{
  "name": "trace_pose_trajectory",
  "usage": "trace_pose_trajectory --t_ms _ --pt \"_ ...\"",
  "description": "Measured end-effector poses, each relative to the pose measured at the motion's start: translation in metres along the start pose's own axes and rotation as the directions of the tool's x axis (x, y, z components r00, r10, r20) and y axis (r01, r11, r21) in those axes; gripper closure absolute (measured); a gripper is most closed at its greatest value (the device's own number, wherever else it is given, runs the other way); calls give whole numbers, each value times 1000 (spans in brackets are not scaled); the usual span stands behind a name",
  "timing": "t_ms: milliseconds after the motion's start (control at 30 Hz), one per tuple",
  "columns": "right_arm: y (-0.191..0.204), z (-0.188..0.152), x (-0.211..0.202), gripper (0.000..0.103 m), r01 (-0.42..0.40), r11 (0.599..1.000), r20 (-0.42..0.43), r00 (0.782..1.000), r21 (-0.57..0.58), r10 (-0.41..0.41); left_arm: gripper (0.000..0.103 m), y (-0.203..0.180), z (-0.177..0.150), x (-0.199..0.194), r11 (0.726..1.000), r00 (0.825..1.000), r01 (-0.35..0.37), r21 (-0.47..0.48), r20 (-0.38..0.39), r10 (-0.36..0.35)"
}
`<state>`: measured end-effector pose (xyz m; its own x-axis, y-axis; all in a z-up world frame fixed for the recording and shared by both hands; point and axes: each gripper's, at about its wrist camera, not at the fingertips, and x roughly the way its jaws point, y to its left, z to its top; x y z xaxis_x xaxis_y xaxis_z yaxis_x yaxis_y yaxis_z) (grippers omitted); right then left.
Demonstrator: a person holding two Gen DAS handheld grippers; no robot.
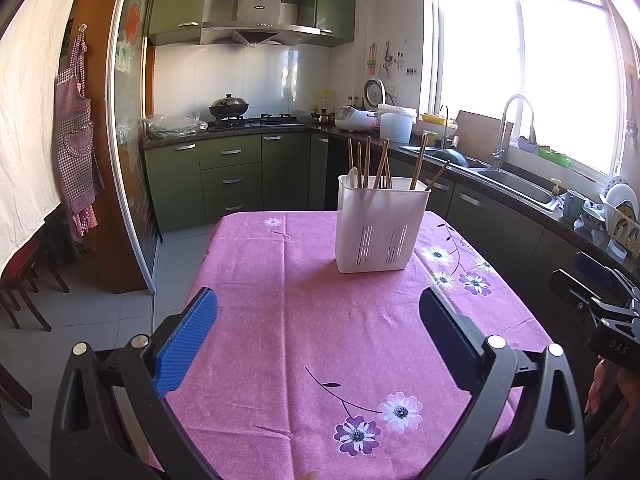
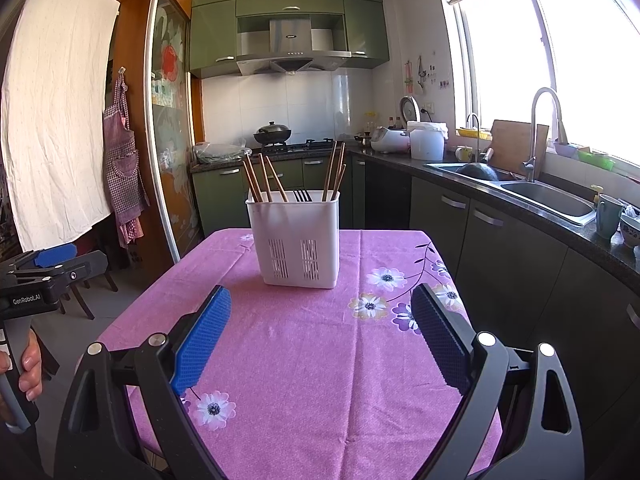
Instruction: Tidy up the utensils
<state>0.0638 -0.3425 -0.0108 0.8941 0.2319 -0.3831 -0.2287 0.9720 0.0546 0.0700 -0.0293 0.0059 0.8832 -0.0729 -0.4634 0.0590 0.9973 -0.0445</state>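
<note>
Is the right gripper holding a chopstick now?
No, the right gripper is open and empty; the chopsticks stand in the white holder.

A pink floral tablecloth (image 2: 304,352) covers the table. Behind it, green kitchen cabinets (image 1: 232,176) carry a black lidded wok (image 2: 273,133) on the hob under a steel extractor hood (image 2: 291,54). A pink checked apron (image 1: 76,136) hangs at left; a steel sink (image 2: 548,196) with curved tap (image 2: 540,128) sits under the window
</note>
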Motion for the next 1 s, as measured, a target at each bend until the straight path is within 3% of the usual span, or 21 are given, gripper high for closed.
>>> trace_pose_trajectory --t_ms 667,867,1000 --pt "1 -1 4 12 -5 1000 -15 1000 -9 5 7 -3 0 4 1000 1000 -11 29 -13 12" --pt "0 0 6 12 -9 1000 -20 1000 -8 9 7 -2 0 1 1000 1000 -15 25 23 15" --pt "0 0 7 12 -14 1000 -24 1000 -5 14 7 2 2 3 1000 1000 14 11 17 -14"
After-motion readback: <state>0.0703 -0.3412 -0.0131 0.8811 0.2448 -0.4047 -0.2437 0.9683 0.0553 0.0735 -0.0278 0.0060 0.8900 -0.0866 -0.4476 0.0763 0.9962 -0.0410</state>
